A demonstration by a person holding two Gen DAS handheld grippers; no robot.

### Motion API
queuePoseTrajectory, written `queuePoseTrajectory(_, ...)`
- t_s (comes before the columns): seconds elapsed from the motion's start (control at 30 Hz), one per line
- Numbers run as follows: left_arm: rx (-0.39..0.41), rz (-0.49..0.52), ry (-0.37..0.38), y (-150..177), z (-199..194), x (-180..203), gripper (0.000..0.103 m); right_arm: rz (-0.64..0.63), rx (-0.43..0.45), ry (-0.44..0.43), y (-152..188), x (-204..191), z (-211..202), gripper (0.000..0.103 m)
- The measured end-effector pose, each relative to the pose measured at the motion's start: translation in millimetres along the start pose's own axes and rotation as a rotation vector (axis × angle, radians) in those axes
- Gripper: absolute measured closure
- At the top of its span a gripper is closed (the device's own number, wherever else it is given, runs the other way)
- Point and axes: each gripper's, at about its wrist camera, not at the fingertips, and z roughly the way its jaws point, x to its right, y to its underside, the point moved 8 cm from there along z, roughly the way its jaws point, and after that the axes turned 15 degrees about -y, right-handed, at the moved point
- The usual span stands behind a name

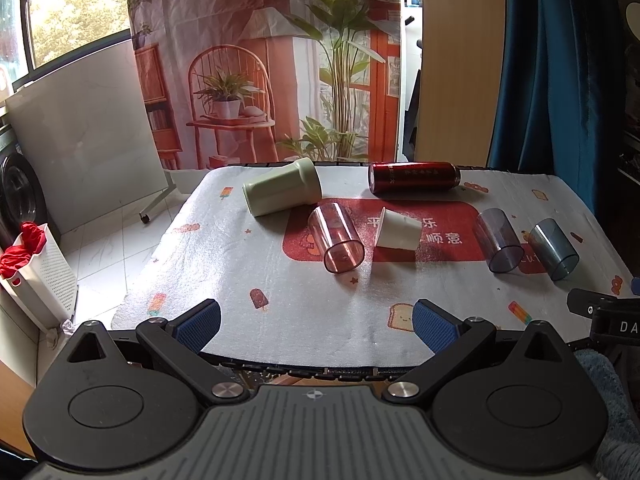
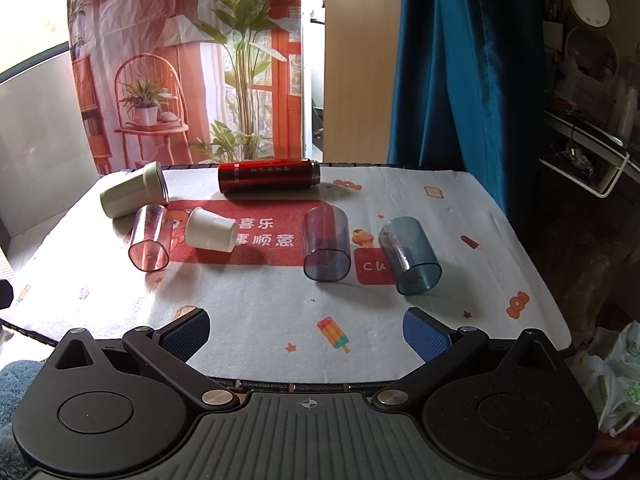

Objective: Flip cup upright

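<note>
I see six cups lying on their sides on the bench (image 1: 280,320). From the left: green cup (image 1: 282,193), pink cup (image 1: 338,240) just beside it, white cup (image 1: 397,233), with the red flask (image 1: 414,177) behind near the far edge, then purple cup (image 1: 498,245) and blue cup (image 1: 554,249) close together. My left tool (image 1: 316,322) is spread wide and holds nothing at the near edge; my right tool (image 2: 306,332) is likewise released and empty
</note>
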Motion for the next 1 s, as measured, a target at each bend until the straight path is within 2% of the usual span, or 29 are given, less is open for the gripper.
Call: queuePoseTrajectory(1.0, -0.008, 0.001, 0.006, 4.4, 1.6, 0.0, 0.000, 0.002, 0.000, -0.002, 2.5, -3.0, -0.2, 0.000)
